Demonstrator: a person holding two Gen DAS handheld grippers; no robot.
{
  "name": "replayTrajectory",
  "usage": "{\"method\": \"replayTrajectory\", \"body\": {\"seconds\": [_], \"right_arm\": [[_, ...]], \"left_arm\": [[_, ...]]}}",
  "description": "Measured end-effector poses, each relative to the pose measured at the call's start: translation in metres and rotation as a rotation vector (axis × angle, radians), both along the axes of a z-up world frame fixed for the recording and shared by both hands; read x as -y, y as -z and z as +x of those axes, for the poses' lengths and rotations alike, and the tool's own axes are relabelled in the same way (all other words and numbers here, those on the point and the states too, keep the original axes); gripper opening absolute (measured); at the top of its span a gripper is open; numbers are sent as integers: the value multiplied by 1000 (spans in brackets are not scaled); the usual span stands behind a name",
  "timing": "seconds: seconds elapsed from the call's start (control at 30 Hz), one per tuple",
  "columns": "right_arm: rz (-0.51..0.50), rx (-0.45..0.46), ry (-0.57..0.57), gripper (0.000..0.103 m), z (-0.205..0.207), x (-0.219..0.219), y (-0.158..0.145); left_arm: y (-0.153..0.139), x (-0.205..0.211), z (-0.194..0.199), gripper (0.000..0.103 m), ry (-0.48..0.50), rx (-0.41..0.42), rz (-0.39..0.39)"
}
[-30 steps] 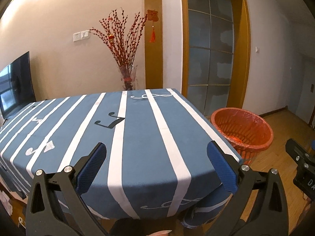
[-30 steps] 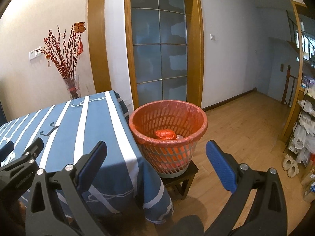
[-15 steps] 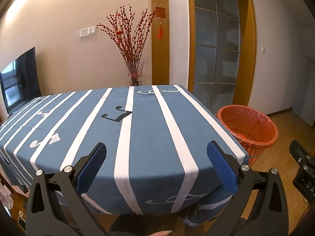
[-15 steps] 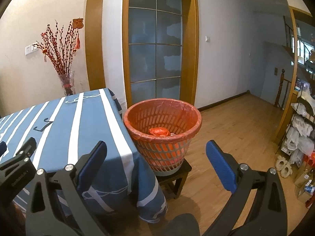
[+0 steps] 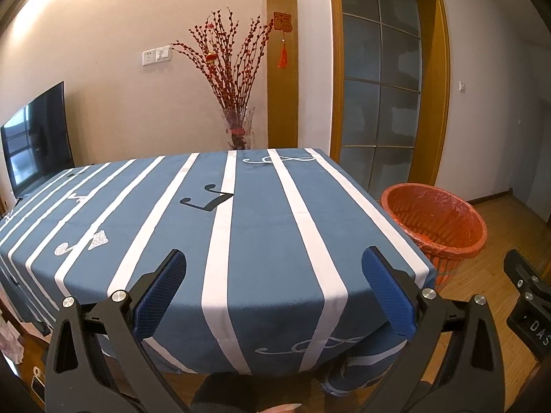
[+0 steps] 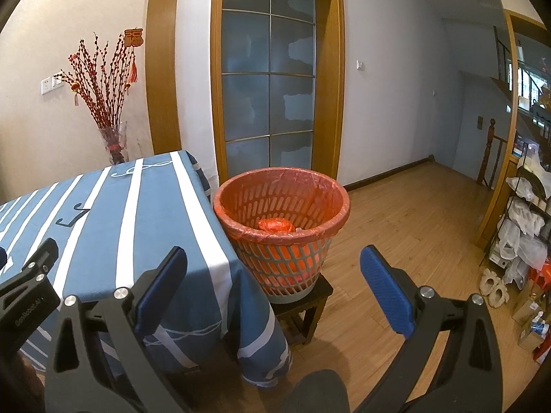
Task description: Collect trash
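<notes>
Trash (image 6: 275,224) is seen inside the orange basket (image 6: 330,191) beside the striped tabletop (image 5: 258,241) — left gripper (image 5: 273,287) and right gripper (image 6: 273,285) are held spread, nothing gripped.

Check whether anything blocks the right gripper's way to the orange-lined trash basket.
Nothing visible does. The right gripper is open and empty, and the orange-lined plastic trash basket stands on a small dark wooden stool directly ahead. The blue striped tablecloth hangs just left of that path, beside the basket.
</notes>
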State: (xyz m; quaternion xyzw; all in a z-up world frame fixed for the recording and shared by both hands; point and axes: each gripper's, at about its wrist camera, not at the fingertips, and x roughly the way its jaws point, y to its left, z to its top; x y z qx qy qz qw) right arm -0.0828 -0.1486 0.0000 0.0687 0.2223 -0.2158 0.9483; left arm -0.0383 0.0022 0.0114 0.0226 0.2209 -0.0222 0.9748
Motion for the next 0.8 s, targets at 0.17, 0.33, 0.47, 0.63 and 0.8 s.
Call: {"method": "replayTrajectory", "body": {"seconds": [0.17,0.33,0.47,0.63,0.8], "right_arm": [[6,-6,-5,98,0,0,3],[11,-10,-10,98,0,0,5],[13,-14,-15,98,2,-1,5],[15,-17,-18,98,2,-1,6],[15,-20,-19,98,3,-2,7]], "left_arm": [[0,-1,0,100,-3,1,0],[1,0,-2,100,-7,4,2],[1,0,-4,100,-13,9,4],[1,0,-4,100,-14,9,4],[1,1,-4,100,-14,9,4]]}}
